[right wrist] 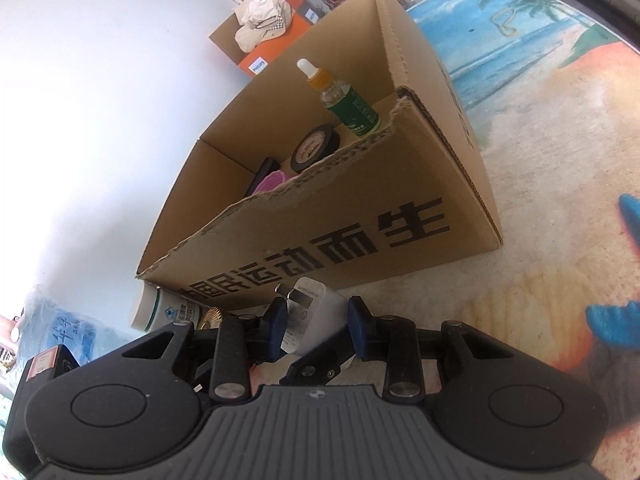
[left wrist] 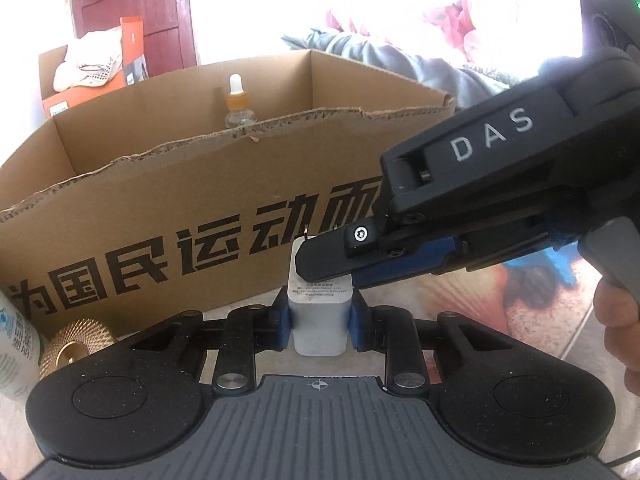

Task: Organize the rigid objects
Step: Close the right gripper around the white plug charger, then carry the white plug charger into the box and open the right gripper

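From the left wrist view, the left hand-held gripper [left wrist: 320,322] is clenched on a white plastic plug-in charger block [left wrist: 318,320], its blue pads pressing both sides of the block's lower body. The right hand-held gripper [left wrist: 320,258] reaches in from the right, and its black fingertip lies against the block's upper face, just below the metal prongs. A hand [left wrist: 618,320] holds the right tool's grey handle at the right edge. Directly behind the block stands an open brown cardboard box [left wrist: 168,248] with black printed characters and a torn front rim; a clear dropper bottle with an orange collar [left wrist: 238,102] stands inside. At the lower left sit a knurled brass knob [left wrist: 80,346] and a white printed tube [left wrist: 14,348]. From the right wrist view, the right hand-held gripper [right wrist: 316,326] has the same block [right wrist: 310,316] between its blue pads, tilted with prongs pointing upper left; the left pad touches it, while contact at the right pad cannot be told. The box [right wrist: 400,200] sits on a beach-print mat [right wrist: 540,92] and holds the dropper bottle [right wrist: 344,98], a black roll of tape [right wrist: 314,148] and a pink disc [right wrist: 274,182].
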Demonstrator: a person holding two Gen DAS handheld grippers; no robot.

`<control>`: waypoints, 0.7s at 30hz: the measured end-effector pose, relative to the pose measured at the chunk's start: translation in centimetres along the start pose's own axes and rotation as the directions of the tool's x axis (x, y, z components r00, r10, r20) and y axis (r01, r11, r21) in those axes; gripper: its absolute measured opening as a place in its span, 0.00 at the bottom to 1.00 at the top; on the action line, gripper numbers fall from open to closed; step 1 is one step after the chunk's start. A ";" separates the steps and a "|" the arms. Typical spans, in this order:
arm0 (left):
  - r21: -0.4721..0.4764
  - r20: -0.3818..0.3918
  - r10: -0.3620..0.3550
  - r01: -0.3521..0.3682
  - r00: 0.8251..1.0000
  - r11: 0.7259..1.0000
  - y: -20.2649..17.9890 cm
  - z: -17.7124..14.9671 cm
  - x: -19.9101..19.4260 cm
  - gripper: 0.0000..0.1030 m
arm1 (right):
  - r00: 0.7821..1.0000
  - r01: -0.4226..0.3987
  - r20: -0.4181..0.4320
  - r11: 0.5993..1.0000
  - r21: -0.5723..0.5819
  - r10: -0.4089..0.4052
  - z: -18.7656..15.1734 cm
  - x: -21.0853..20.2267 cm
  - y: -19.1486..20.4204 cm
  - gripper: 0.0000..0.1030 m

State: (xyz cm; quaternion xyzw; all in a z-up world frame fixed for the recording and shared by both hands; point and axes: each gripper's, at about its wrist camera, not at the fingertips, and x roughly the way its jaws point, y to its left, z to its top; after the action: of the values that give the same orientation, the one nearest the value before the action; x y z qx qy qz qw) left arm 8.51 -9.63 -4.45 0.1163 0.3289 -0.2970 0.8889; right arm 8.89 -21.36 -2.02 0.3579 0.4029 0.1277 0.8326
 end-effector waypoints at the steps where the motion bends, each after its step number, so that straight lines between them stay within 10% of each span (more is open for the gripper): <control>1: -0.003 0.005 0.000 0.000 1.000 1.000 -0.1 0.1 -0.3 0.25 | 1.000 -0.002 0.003 1.000 -0.005 0.002 -0.2 -0.3 0.2 0.35; 21: -0.032 0.247 0.096 -0.091 0.964 0.995 2.8 6.7 -9.5 0.25 | 0.981 -0.094 0.129 0.938 -0.333 0.144 4.2 -6.1 11.6 0.35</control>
State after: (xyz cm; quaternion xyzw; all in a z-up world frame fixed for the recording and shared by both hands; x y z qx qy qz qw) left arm 7.91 -5.80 6.91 0.0847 0.2122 -0.2635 0.9372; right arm 9.05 -18.21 11.42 0.2481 0.2899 0.2150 0.8990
